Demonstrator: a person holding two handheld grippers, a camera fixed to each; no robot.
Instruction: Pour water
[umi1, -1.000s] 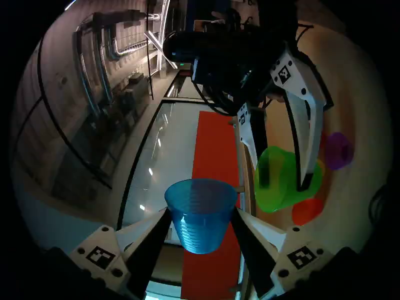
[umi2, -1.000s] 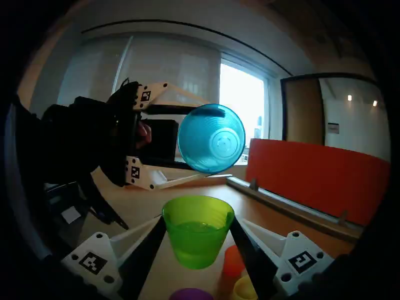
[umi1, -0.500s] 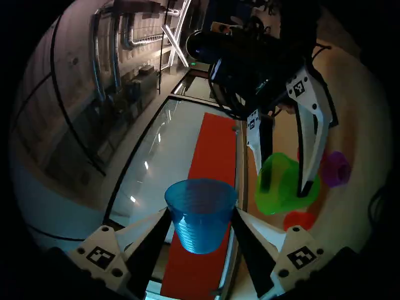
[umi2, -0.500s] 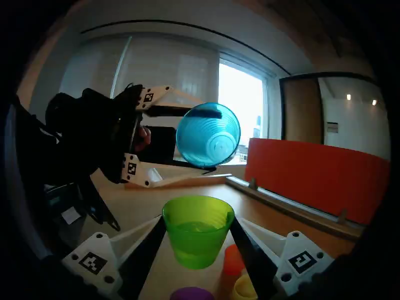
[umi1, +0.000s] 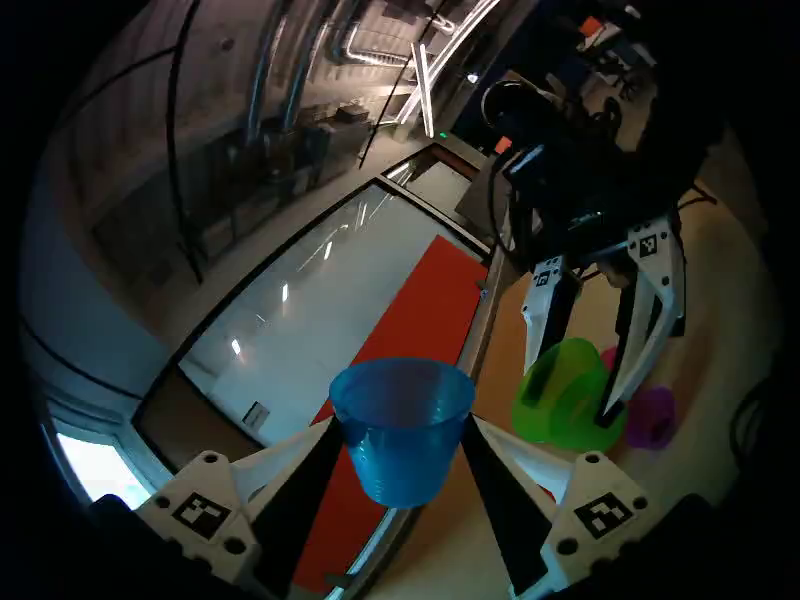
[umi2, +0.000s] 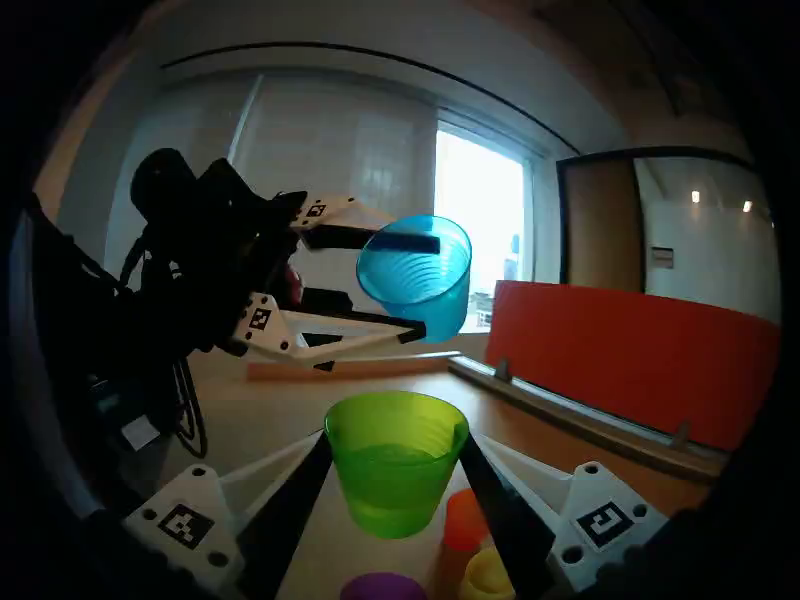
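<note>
Above the desk (umi2: 290, 425), the left gripper (umi2: 425, 287) has its jaws pressed against both sides of a blue cup (umi2: 415, 275). It holds the cup in the air, slightly tilted, higher than a green cup (umi2: 395, 470) and apart from it. The right gripper (umi2: 395, 450) clamps the green cup between its jaws, upright, with water in its lower part. Just below that cup, an orange cup (umi2: 465, 520), a yellow cup (umi2: 487, 578) and a purple cup (umi2: 383, 588) stand close together. A red panel (umi2: 640, 360) runs along the desk's far edge.
</note>
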